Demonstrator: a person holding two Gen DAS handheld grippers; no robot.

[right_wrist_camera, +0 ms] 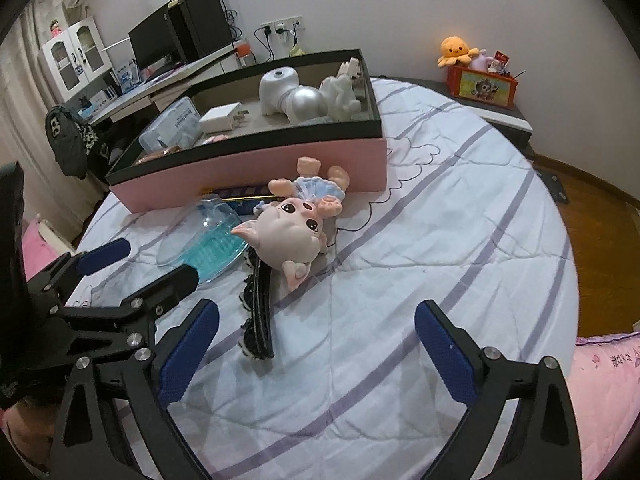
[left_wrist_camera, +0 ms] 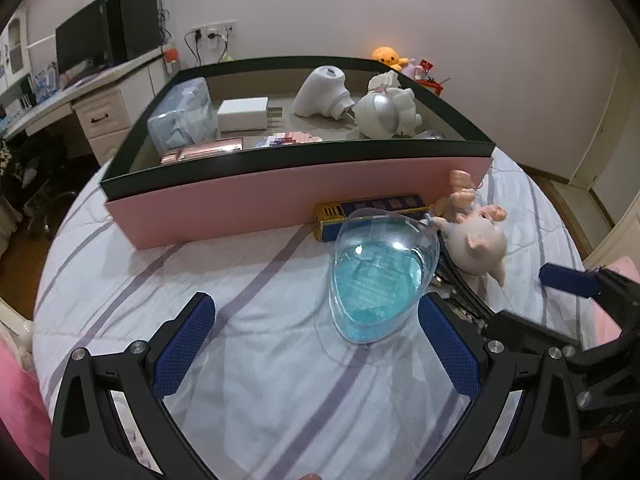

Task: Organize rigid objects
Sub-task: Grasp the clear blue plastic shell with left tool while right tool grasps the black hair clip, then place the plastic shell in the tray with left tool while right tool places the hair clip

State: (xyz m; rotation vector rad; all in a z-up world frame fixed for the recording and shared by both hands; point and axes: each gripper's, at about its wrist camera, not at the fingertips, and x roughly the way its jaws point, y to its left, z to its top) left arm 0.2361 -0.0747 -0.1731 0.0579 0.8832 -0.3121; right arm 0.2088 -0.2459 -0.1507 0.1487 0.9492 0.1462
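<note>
Still loose on the bed [right_wrist_camera: 400, 240]: clear blue case [left_wrist_camera: 380, 276], doll [right_wrist_camera: 288, 232], black hair clip [right_wrist_camera: 258, 312], yellow-blue carton [left_wrist_camera: 376, 210], all in front of the pink box [left_wrist_camera: 280, 196]. Left gripper [left_wrist_camera: 316, 340] is spread wide, empty, lined up on the case. Right gripper [right_wrist_camera: 316, 348] is also spread, empty, near the clip. Looks like the approach step. Next: left drops around the case, clamps, lifts over the box wall.

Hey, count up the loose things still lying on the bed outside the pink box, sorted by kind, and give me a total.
Clear blue plastic shell: 1
Doll figure: 1
Black hair clip: 1
Blue and gold flat box: 1
Total: 4
</note>
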